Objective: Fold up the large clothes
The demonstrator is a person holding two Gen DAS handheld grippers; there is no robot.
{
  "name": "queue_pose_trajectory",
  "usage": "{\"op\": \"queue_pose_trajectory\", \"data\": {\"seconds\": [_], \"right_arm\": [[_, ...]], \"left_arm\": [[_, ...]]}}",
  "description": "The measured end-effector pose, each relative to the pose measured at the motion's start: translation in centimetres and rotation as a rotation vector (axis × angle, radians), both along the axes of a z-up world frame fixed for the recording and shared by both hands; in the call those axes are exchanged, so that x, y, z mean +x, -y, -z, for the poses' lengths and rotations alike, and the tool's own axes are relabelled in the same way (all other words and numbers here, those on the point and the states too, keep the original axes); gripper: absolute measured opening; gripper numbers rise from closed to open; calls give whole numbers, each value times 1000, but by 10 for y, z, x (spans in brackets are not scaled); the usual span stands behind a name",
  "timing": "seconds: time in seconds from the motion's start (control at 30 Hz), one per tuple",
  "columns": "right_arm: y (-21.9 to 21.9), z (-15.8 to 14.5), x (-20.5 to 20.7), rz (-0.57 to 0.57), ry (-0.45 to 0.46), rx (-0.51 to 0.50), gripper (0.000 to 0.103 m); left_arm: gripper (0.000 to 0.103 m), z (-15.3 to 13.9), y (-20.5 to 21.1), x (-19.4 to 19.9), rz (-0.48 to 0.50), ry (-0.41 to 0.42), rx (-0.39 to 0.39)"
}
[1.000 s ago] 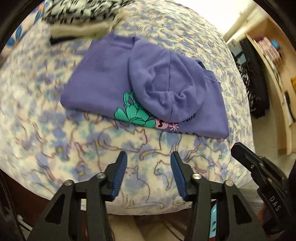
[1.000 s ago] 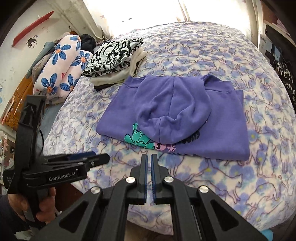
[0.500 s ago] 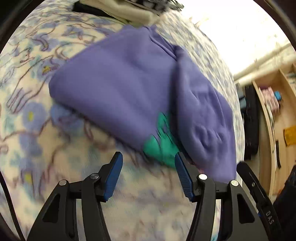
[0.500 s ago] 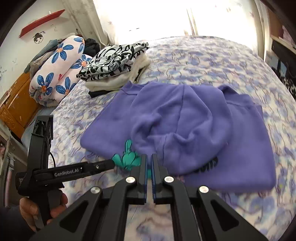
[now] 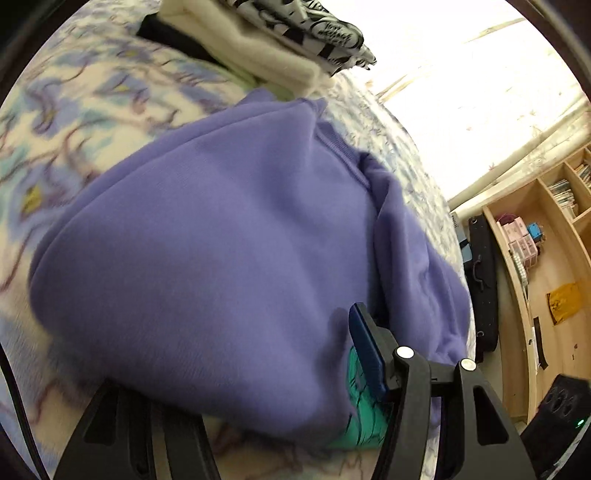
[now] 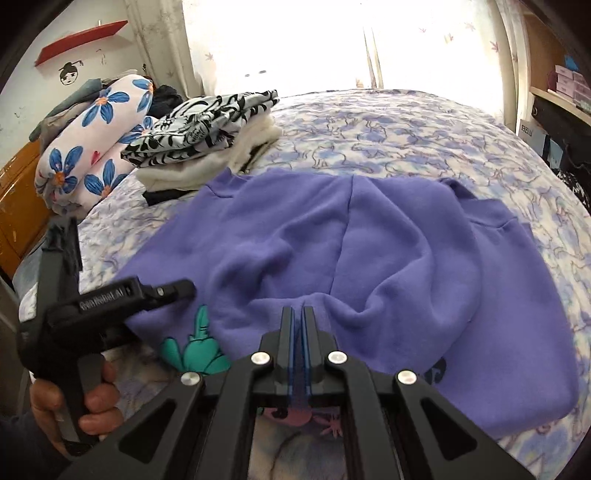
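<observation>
Now: left gripper [image 5: 280,384] down over hoodie [image 6: 369,258] edge, jaws closing; right gripper [image 6: 296,325] pinched together, empty; fold imminent.

Left finger [image 5: 147,424] (under purple hoodie [image 5: 221,258])

White lettering is showing on the black body of the left gripper [image 6: 177,290], too blurred to read. A box [image 6: 532,134] right of the bed [image 6: 406,122] is carrying small dark characters, not legible. Dark print is peeking out on the purple hoodie [image 6: 369,236], mostly hidden. The black-and-white garment [image 5: 317,29] is bearing script too small to read.
</observation>
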State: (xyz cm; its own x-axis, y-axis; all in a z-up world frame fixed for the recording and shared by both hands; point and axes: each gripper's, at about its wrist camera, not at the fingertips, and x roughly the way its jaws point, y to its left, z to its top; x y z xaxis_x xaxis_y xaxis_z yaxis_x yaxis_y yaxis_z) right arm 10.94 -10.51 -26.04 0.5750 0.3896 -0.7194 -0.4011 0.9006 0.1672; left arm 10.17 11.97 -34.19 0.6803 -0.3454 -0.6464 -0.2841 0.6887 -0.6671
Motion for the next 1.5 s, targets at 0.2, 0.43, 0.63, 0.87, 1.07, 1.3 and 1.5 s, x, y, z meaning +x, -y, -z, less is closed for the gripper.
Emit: {"op": "queue_pose_trajectory", "data": {"seconds": [0.2, 0.43, 0.63, 0.87, 1.07, 1.3, 1.5], "right_arm": [[-1, 23, 5, 49, -46, 32, 3], [16, 36, 6, 100, -76, 137, 2], [49, 42, 9, 139, -135, 319, 2], [115, 30, -13, 189, -177, 480, 3], [189, 29, -57, 388, -214, 385, 3], [251, 27, -83, 594, -235, 309, 3], [264, 0, -77, 639, -205, 307, 3]], "left_arm": [[19, -30, 12, 6, -11, 89, 122], [17, -99, 88, 7, 182, 300, 503], [17, -142, 164, 13, 407, 440, 669], [18, -151, 262, 40, 611, 471, 738], [19, -115, 343, 57, 748, 327, 846], [22, -38, 402, 44, 848, 248, 1155], [50, -56, 400, 41, 913, 244, 1084]]}}
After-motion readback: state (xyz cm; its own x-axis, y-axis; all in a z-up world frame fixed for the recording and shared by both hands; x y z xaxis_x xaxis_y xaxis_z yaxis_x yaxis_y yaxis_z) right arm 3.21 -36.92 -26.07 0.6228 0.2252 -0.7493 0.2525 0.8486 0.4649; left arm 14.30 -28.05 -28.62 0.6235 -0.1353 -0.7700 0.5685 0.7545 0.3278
